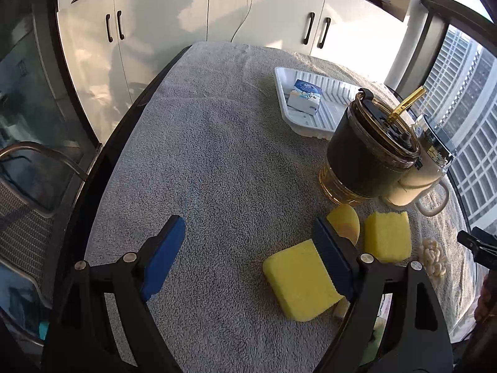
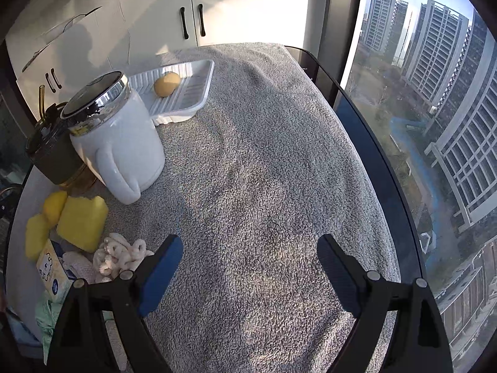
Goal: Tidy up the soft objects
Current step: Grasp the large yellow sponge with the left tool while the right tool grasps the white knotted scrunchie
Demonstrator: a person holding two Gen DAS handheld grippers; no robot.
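We hold both claws released over the grey towel (image 2: 254, 161): left gripper (image 1: 248, 255) and right gripper (image 2: 248, 267) grasp nothing. Yellow sponges (image 1: 386, 236) lie beside the mugs (image 2: 118, 143); a tissue pack (image 1: 304, 97) sits in the white tray (image 1: 310, 124).

Left gripper (image 1: 248, 255): jaws stood wide apart, blue pads facing each other, nothing pinched, angled steeply downward.
Right gripper (image 2: 250, 267): jaws spread wide, nothing between the pads, likewise pitched steeply down.

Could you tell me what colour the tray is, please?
White, with a ribbed floor; the tray shows best in the right wrist view.
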